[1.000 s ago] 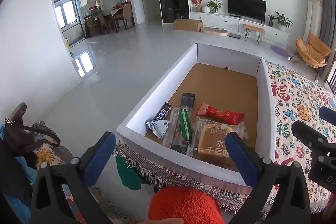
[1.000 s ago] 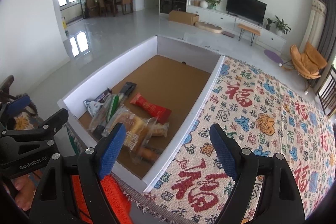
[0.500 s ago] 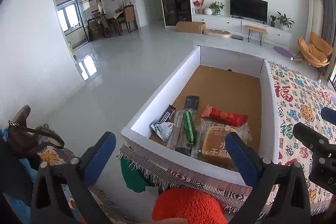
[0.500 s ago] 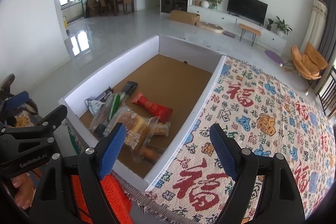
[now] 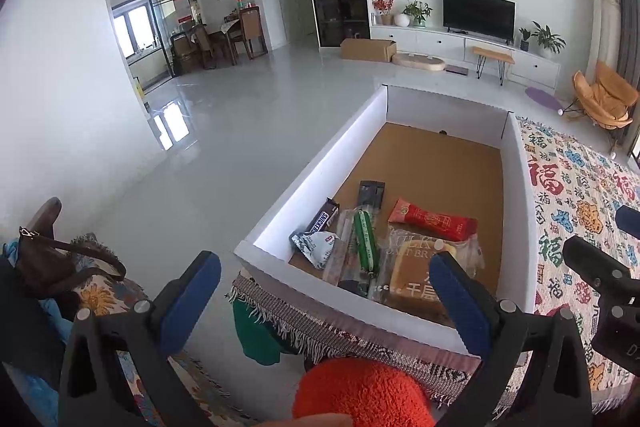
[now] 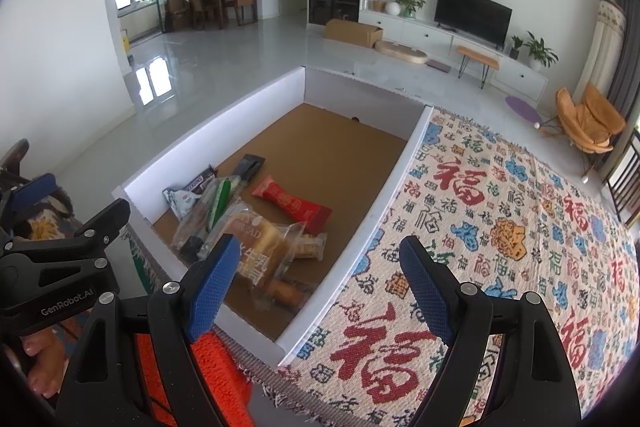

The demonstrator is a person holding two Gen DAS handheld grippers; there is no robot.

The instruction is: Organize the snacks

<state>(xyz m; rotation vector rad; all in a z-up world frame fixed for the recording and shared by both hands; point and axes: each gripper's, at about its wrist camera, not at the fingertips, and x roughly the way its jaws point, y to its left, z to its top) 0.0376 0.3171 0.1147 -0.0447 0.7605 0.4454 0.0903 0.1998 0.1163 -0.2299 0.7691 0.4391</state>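
A white-walled box (image 5: pixel 312 171) (image 6: pixel 208 123) with a brown floor holds several snacks at its near end: a red packet (image 5: pixel 434 221) (image 6: pixel 294 205), a bagged bread loaf (image 5: pixel 416 279) (image 6: pixel 256 247), a green stick pack (image 5: pixel 366 239) (image 6: pixel 218 201), a Snickers bar (image 5: pixel 322 221) (image 6: pixel 200 181), a silver pouch (image 5: pixel 316 247) and a dark packet (image 5: pixel 370 193) (image 6: pixel 248 167). My left gripper (image 5: pixel 320 297) hovers open above the box's near edge, holding nothing. My right gripper (image 6: pixel 320 285) stands open over the box's right wall, also holding nothing.
A patterned cloth (image 6: pixel 500 227) (image 5: pixel 568 195) with red characters covers the table right of the box. An orange fuzzy thing (image 5: pixel 360 391) (image 6: pixel 216 375) lies close below the grippers. A brown bag (image 5: pixel 52 263) sits at the left. Beyond is a tiled floor (image 5: pixel 248 115).
Both grippers have drifted slightly back and up from the box, so the snacks sit a little lower in view. Neither jaw has changed its opening.
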